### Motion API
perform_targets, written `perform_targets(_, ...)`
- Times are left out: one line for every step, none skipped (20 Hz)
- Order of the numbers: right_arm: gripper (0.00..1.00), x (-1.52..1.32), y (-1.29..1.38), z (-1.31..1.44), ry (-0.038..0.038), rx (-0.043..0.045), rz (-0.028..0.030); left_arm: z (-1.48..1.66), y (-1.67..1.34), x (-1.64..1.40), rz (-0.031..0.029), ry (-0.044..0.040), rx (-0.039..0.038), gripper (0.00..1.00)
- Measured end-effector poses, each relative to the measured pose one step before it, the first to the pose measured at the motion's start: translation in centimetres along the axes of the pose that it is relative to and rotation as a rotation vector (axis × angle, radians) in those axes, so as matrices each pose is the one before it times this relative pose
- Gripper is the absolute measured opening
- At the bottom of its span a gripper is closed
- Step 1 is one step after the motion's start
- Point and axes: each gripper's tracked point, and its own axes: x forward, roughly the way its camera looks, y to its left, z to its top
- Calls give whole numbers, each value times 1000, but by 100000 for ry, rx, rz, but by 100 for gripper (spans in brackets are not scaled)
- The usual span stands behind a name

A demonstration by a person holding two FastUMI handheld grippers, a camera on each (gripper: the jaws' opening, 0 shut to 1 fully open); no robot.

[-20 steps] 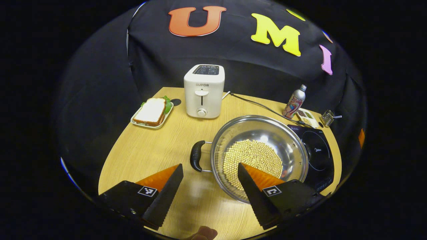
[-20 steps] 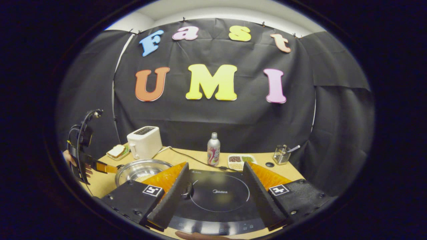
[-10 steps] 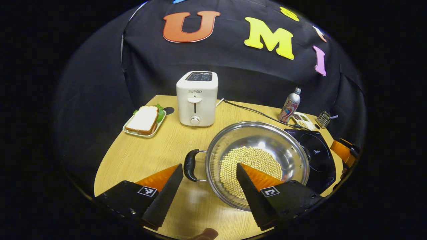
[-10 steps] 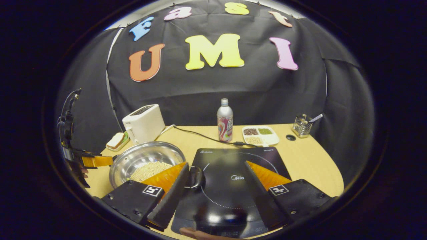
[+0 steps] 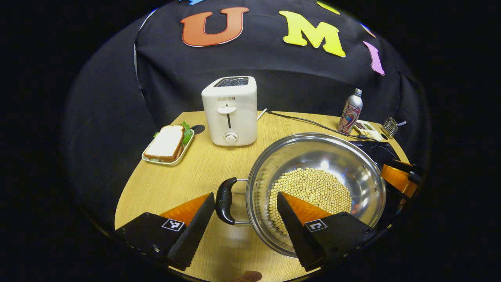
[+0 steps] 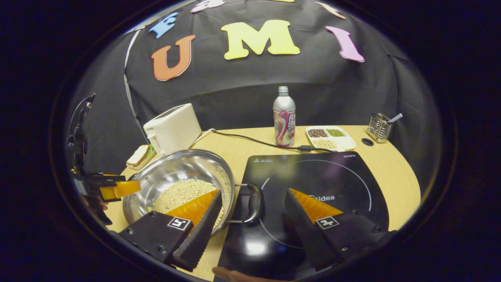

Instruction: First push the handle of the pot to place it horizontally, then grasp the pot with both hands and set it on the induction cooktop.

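With the pot (image 5: 317, 188) on the table beside the induction cooktop (image 6: 313, 196), both jaws gaping and empty, each of its 2 handles framed ahead between the left gripper (image 5: 244, 227) and right gripper (image 6: 254, 231), closure is best made simultaneously, squarely on the handles.

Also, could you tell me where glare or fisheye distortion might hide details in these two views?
Left gripper view: bright highlights on the shiny steel pot's inner wall, and the round wooden table edge bows. Right gripper view: a white glare spot on the glossy black induction cooktop near the bottom; the white toaster leans with the distortion.
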Motion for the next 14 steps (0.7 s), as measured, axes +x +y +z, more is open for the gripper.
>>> perform_targets(96, 442, 282, -245, 1085, -387, -137, -129, 57, 279, -264, 1042, -380, 96)
perform_targets(100, 550, 148, -200, 966, -494, -333, -109, -27, 309, -180, 833, 233, 96)
perform_targets(96, 310, -156, -43, 179, 110, -1468, -95, 148, 266, 517, 679, 301, 96)
perform_targets(97, 258, 90, 130, -994, 293, -989, -59, 242, 229, 904, 415, 531, 96)
perform_targets(96, 290, 277, -41, 313, -303, 525, -158, 195, 201, 763, 826, 449, 95)
perform_targets(96, 361, 130, -695, 2551, 140, 378, -371, 68, 182, 193, 1458, 164, 95)
perform_targets(95, 174, -57, -304, 1769, 440, -904, -121, -63, 157, -367, 1022, 29, 95)
perform_targets(94, -236, 326, 610, -2085, -167, 643, 20, 270, 89, 895, -66, 563, 89)
perform_targets(92, 62, 569, 27, -321, 338, 2166, 101, 260, 27, 1298, -425, 794, 84)
perform_targets(91, 367, 134, -496, 1954, -494, 405, -124, 174, 498, 451, -467, 34, 79)
perform_targets(87, -381, -717, -302, 1735, -202, -3303, -34, -114, 14, 31, -305, -837, 68)
perform_targets(75, 375, 154, 259, -1246, -265, -585, 143, 78, -303, 73, -1021, 744, 68)
perform_targets(63, 41, -304, -171, 1210, -876, -158, 28, -3, -40, 275, -539, 1588, 78)
perform_targets(62, -165, 163, -13, 1111, 532, 209, -11, -31, -27, 356, -384, 1244, 68)
